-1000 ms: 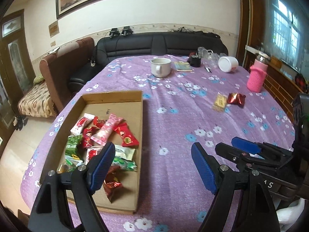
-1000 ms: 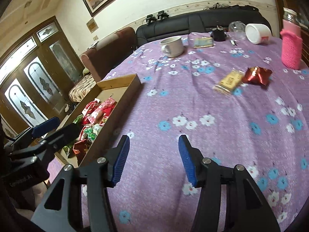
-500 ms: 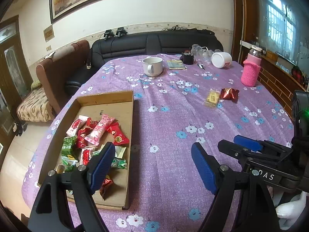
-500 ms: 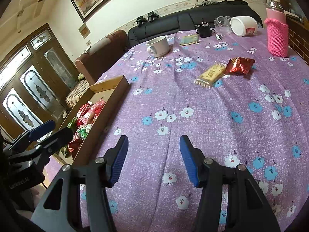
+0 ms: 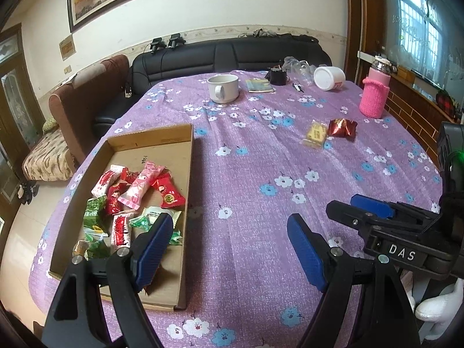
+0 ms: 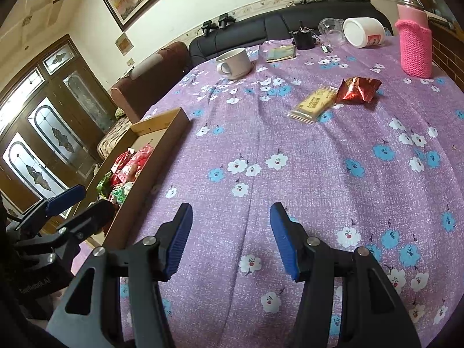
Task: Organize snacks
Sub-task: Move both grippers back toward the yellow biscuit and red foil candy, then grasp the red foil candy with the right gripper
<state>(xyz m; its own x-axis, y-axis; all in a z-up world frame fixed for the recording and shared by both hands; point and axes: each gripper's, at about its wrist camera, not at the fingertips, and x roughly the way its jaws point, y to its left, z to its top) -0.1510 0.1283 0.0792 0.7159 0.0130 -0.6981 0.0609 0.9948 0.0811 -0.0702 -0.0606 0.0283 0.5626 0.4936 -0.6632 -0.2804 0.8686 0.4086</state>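
Observation:
A cardboard tray [image 5: 190, 156] lies at the left of the purple flowered tablecloth and holds several wrapped snacks [image 5: 139, 185] in red, pink and green. Two snacks lie loose on the cloth far to the right: a yellow cracker packet [image 5: 315, 134] and a red foil packet [image 5: 342, 127], touching each other. The right wrist view shows the yellow packet [image 6: 314, 104] and the red foil packet [image 6: 358, 90] ahead of my right gripper [image 6: 231, 220], which is open and empty above bare cloth. My left gripper [image 5: 229, 232] is open and empty, its left finger over the tray's near corner.
At the far end stand a white mug [image 5: 223, 88], a small book [image 5: 259, 85], a white jar on its side [image 5: 329, 78] and a bottle in a pink knitted sleeve [image 5: 374, 95]. A black sofa [image 5: 232, 55] and a brown armchair [image 5: 87, 92] border the table.
Both views have shifted slightly, so the table reads a little farther off. No snack has moved, and both grippers stay open and empty.

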